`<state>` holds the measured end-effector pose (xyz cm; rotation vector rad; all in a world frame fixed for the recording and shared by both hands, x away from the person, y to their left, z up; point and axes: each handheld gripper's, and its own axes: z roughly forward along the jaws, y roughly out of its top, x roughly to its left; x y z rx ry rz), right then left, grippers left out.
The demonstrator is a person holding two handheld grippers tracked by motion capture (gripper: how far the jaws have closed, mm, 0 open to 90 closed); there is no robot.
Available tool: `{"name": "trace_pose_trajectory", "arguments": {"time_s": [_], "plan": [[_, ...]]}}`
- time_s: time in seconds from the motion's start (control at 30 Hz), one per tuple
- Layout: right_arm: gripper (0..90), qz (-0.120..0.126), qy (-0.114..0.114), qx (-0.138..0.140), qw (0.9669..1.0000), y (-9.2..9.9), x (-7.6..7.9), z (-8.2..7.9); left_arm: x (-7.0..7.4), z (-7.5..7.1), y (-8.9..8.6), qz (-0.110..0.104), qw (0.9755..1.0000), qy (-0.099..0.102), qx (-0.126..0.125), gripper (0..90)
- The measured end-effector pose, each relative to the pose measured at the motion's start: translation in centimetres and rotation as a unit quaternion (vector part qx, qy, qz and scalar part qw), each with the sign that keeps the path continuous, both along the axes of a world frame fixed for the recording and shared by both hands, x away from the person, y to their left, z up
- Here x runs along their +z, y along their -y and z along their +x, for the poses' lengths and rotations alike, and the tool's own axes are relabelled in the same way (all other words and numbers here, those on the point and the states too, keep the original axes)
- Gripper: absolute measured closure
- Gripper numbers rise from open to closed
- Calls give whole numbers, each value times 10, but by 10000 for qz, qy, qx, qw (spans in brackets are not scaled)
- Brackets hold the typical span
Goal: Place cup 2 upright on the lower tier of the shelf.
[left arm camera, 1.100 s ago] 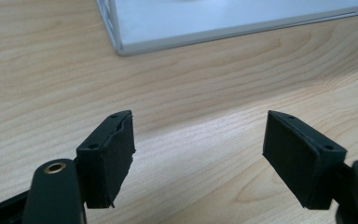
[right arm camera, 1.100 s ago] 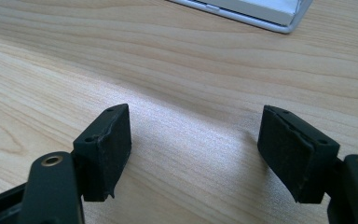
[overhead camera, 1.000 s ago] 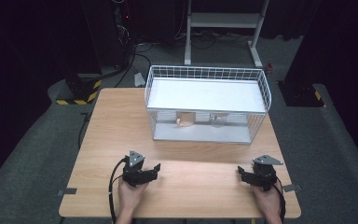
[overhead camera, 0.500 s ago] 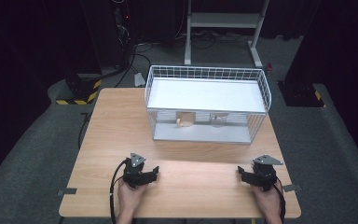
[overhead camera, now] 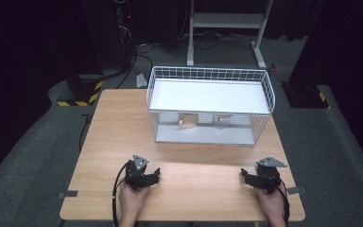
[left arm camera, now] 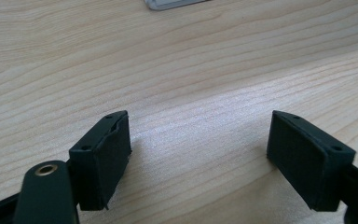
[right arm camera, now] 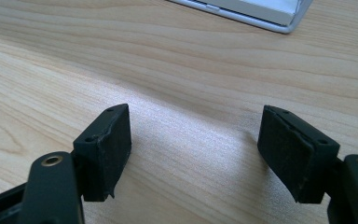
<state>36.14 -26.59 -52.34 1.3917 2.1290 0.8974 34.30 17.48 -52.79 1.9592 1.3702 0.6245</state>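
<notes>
- Small cup (overhead camera: 220,122) and tan block (overhead camera: 187,122) sit low inside the wire basket (overhead camera: 265,87), straight ahead of both tongs, well apart.
- Left tongs (overhead camera: 155,175): jaws just widened, released, nothing between.
- Right tongs (overhead camera: 244,176): released, empty on the worktop (overhead camera: 123,127).
- Block lies nearer the left tongs, cup nearer the right.

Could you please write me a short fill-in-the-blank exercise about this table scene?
1. The white wire basket stands on the wooden ____.
2. Both tongs, left and right, have their jaws ____.
3. Between the left tongs' pads lies only bare ____.
Missing words: table; open; wood.
</notes>
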Motion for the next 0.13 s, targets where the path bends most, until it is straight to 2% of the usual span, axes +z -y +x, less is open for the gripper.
{"name": "trace_pose_trajectory", "arguments": {"time_s": [0.13], "plan": [[260,2,-1,-2,10000,0,0,0,0,0,0,-2,10000,0,1,215]]}}
